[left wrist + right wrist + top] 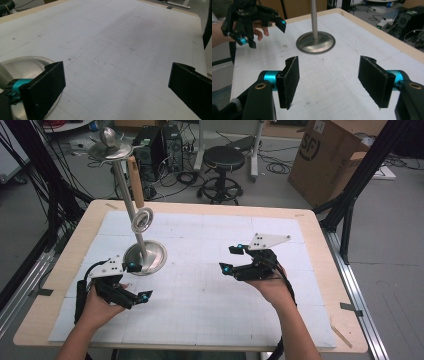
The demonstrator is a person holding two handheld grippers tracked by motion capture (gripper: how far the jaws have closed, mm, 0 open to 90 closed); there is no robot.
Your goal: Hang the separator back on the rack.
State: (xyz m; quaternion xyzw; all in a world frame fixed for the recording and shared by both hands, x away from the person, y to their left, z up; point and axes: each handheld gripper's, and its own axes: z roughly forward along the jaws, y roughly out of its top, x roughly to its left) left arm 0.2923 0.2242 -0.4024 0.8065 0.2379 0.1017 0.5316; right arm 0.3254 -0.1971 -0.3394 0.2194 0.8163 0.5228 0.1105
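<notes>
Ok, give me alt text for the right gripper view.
Two open black padded jaws of the right gripper frame a white gridded table mat; beyond them stands a round polished metal stand base with its pole, and the left gripper sits open at upper left.

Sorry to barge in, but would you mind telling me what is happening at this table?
A person holds a hand-held gripper in each hand above the white mat. The left hand-held gripper is open beside the round base of a metal stand. The right hand-held gripper is open over bare mat. Neither is holding anything.
</notes>
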